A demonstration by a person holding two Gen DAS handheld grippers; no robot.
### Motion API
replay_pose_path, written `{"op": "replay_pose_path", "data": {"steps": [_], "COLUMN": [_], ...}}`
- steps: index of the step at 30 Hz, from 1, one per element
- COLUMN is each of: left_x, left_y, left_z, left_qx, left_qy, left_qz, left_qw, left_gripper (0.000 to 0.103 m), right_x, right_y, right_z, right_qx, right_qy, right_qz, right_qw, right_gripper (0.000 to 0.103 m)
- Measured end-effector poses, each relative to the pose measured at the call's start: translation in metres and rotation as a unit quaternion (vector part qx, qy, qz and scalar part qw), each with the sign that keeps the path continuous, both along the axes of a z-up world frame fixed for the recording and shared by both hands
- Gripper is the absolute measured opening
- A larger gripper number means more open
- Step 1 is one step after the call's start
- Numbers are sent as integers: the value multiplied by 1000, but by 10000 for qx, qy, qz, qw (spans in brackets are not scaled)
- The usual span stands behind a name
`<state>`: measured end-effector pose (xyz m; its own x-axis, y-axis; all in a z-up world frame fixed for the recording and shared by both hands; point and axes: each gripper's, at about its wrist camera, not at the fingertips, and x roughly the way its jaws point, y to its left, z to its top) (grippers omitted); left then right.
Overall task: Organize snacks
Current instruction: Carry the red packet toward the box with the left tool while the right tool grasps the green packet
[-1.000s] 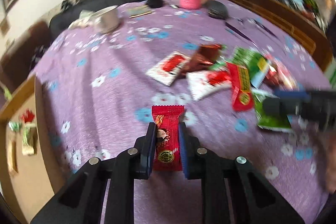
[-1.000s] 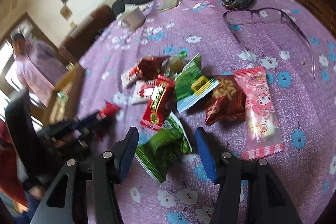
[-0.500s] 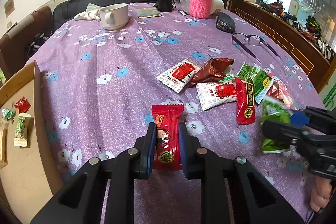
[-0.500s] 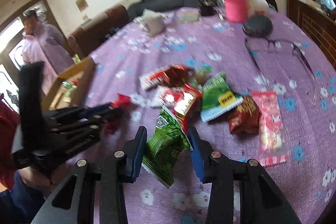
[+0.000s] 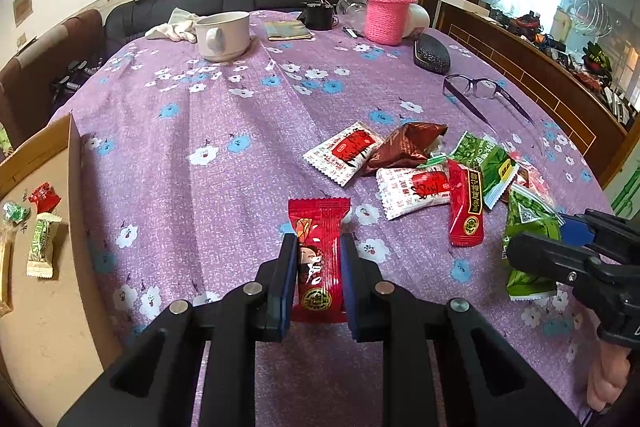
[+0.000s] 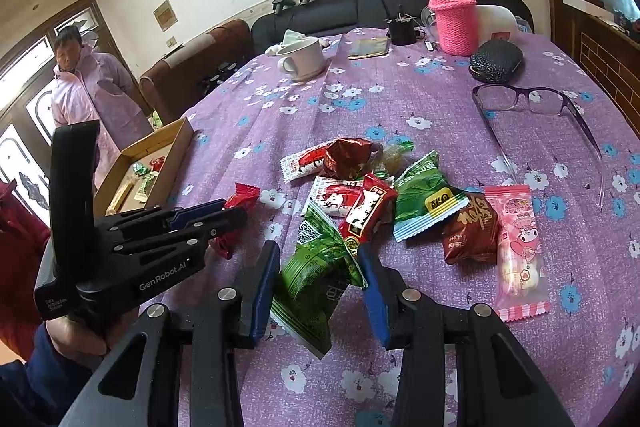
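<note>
Two claws loaded: left claw (image 5: 316, 269) clamps red candy (image 5: 319, 259), right claw (image 6: 320, 279), just closed, grips green packet (image 6: 316, 275). Next: carry both to cardboard box (image 6: 176, 147), left of snack pile (image 6: 384, 187).

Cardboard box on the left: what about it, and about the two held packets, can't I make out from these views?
- Cardboard box: left wrist view cuts it at the frame edge; in the right wrist view the left gripper hides its near end.
- Red packet: right wrist view shows only its ends; the fingers cover the middle.
- Green packet: in the left wrist view the right gripper covers its middle.
- Print on the box's sweets: too small.
</note>
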<state>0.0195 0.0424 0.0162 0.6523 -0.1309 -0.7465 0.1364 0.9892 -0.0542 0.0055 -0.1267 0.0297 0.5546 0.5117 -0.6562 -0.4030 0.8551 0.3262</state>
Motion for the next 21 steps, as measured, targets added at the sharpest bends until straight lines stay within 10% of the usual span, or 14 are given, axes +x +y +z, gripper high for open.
{"op": "replay_pose_path", "data": {"steps": [21], "left_x": [-17], "left_y": [5], "left_z": [28], "left_qx": [-268], "left_qy": [-259], "left_qz": [86], "left_qw": [9993], "left_gripper": [20], "right_x": [9], "right_y": [-10], "right_z": [-7], "right_qx": [68], "right_qy": [185], "right_qz": [-158], "right_qw": [9997], "right_gripper": [43]}}
